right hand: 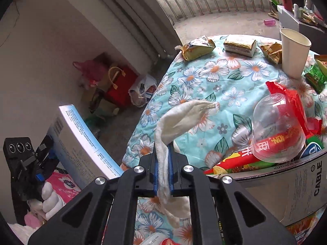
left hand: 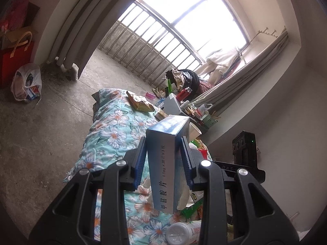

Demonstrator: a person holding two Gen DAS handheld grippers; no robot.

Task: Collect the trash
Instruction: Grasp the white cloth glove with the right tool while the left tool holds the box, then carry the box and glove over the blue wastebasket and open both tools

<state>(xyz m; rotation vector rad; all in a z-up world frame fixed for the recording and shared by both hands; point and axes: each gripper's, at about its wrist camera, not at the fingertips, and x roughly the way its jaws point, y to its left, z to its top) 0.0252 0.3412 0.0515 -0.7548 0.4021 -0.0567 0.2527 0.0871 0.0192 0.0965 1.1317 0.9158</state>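
blue-white medicine box (left hand: 163,163) upright, clamped off quilt; crumpled white cloth (right hand: 179,118) pinched, drooping above floral quilt (right hand: 204,85).

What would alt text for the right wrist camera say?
The right gripper is shut on a white cloth above a floral quilt strewn with snack packets, a paper cup and a clear plastic cup. At left, the left gripper holds a box.

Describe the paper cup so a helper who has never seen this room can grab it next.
Find the floral quilt covering the table. Along its far edge lie crumpled snack wrappers; the paper cup stands upright at the right end of that row. It is the only plain white, open-topped thing there.
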